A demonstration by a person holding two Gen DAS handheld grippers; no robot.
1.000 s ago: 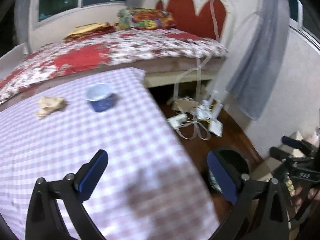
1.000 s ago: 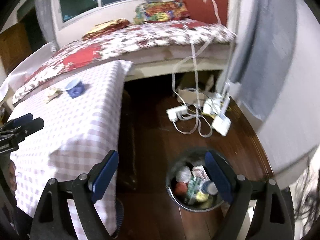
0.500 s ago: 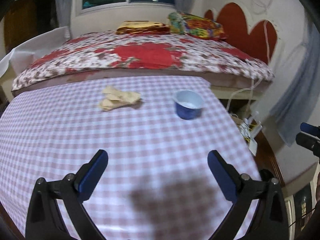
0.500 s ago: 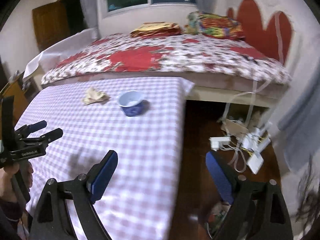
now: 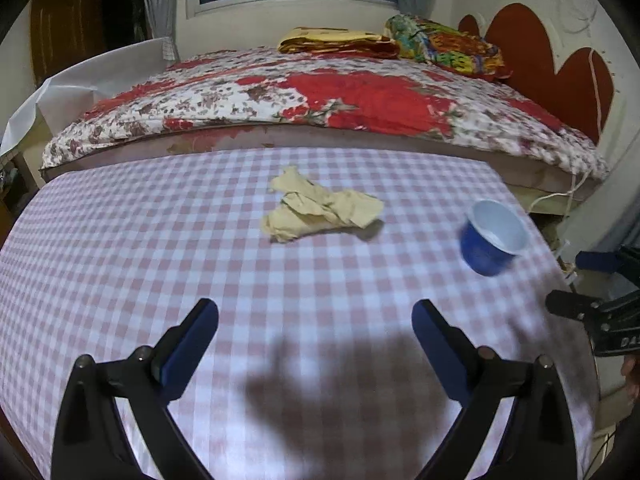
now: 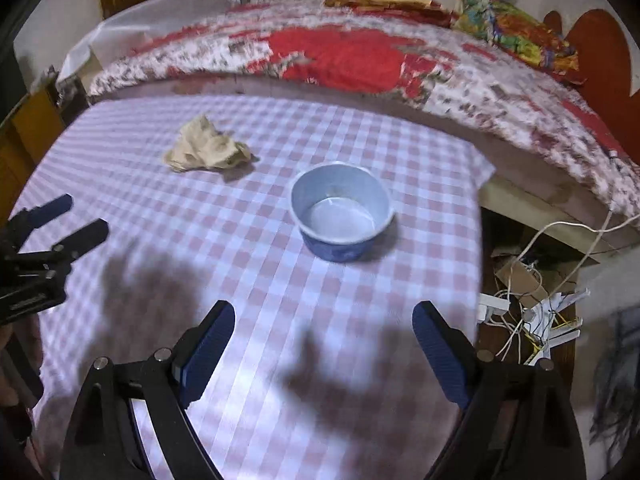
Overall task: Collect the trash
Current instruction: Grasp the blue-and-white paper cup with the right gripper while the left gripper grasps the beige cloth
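Step in hand, as I read it: approach, nothing picked up yet. Both sets of tongs hang over the near part of the surface (image 5: 120, 264), which has a pink-and-white checked cloth, soft-looking, flat w/ few wrinkles.

Left tongs (image 5: 315, 322): spread wide, empty, blue pads facing in. Pointed roughly at the crumpled paper (image 5: 320, 210), which lies ahead near mid-surface, well apart from the tips. Right tongs (image 6: 323, 325): also wide open, nothing held, aimed at the blue cup (image 6: 342, 210), which sits upright ahead of them, toward the surface's right edge. In the right view the paper (image 6: 206, 150) is to the cup's left and further back, near but not touching.

Trash = prob. both items. Paper: pale yellowish-tan, wadded, irregular, several folded flaps; looks light and squashy, so should compress under a pinch. Cup: short, round, tapering, blue outside, pale inside, thin rim; seems empty, maybe faint residue, can't tell. Probably light and thin-walled, so could tip or slide if nudged.

Next move, my guess: left tongs go fwd and down, straddle the thickest part of the wad, then close. Right could take the cup by the rim wall, one finger in, one out.

Beyond the surface: bed (image 5: 360, 96) w/ red floral cover. Floor at right has tangled white cables (image 6: 532, 312).
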